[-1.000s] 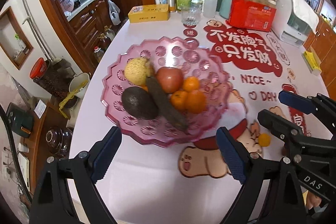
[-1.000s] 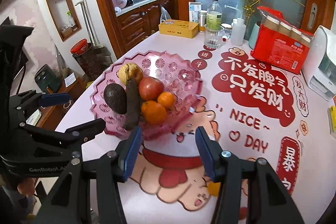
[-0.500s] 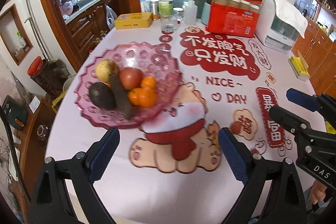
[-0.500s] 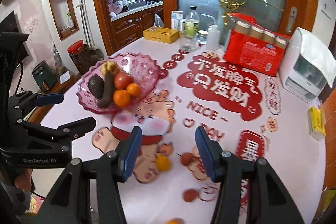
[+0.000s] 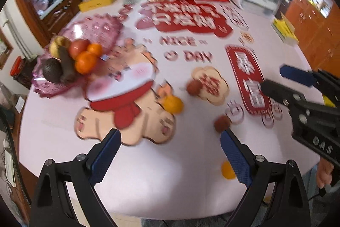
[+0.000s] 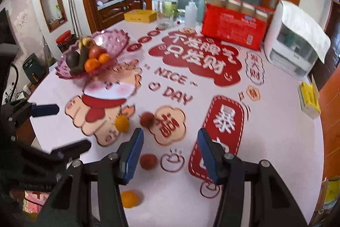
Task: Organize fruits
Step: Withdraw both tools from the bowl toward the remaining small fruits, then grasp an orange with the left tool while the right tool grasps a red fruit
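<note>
Left gripper [image 5: 170, 154] and right gripper [image 6: 170, 152], both spread and empty, above loose fruit near the far-left fruit plate [image 6: 114, 42].

A fruit bowl [image 6: 110, 44] sits at the table's [image 6: 265, 163] left edge, four loose fruits [image 6: 122, 123] scattered on the tabletop nearer the camera.

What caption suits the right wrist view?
Open right gripper above loose oranges and red lychees; pink plastic fruit dish sits far left.

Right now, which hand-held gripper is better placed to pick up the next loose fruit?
Right hand-held gripper: it is open, with a red fruit beside its fingertip. The left hand-held gripper, also open, stands over bare tablecloth.
</note>
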Demonstrator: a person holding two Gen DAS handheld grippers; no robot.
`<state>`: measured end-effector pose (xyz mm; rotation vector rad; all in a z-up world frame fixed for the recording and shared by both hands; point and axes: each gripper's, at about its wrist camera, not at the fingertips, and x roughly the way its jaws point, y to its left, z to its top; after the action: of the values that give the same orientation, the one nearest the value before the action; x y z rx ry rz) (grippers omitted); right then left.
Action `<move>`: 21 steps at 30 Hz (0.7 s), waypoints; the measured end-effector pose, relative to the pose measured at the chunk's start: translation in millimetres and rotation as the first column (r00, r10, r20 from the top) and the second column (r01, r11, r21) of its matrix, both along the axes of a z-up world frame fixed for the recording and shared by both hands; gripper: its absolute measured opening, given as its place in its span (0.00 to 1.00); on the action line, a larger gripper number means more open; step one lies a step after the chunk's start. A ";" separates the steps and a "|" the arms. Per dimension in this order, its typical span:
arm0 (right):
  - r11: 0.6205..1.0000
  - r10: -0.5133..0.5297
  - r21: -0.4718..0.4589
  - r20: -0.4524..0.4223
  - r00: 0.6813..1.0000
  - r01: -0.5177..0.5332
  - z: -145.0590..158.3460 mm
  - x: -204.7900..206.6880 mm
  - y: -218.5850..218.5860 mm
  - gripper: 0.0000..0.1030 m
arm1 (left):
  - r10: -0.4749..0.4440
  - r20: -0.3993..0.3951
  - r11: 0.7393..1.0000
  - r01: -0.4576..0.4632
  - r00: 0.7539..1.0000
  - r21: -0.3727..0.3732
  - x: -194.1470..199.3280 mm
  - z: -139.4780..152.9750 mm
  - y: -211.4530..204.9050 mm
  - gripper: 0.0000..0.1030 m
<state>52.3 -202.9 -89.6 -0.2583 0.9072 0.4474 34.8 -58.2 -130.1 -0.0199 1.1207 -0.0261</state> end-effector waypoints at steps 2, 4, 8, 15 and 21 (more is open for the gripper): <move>1.000 -0.013 0.001 -0.020 1.000 0.013 -9.5 -0.5 -6.7 0.52 | -0.029 -0.025 1.000 0.029 0.999 -0.006 -3.9 -12.3 -13.5 0.91; 1.000 -0.023 0.002 -0.036 0.999 0.023 -18.3 -0.8 -12.7 0.52 | -0.057 -0.048 0.998 0.056 0.997 -0.021 -7.7 -23.2 -24.7 0.91; 0.999 -0.039 -0.002 -0.064 0.997 0.039 -33.7 -2.2 -21.3 0.52 | -0.101 -0.084 0.993 0.096 0.991 -0.063 -14.5 -40.9 -40.7 0.91; 0.999 -0.053 -0.008 -0.107 0.993 0.052 -53.2 -7.1 -32.0 0.52 | -0.176 -0.153 0.978 0.156 0.972 -0.137 -18.9 -68.8 -64.4 0.63; 0.999 -0.046 -0.012 -0.130 0.990 0.044 -63.4 -10.5 -32.5 0.52 | -0.201 -0.204 0.959 0.150 0.958 -0.239 -19.6 -87.9 -68.3 0.33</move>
<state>41.8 -235.4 -153.0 -0.2186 1.0413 0.4219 15.2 -126.5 -218.0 -0.1248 1.3411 -0.3165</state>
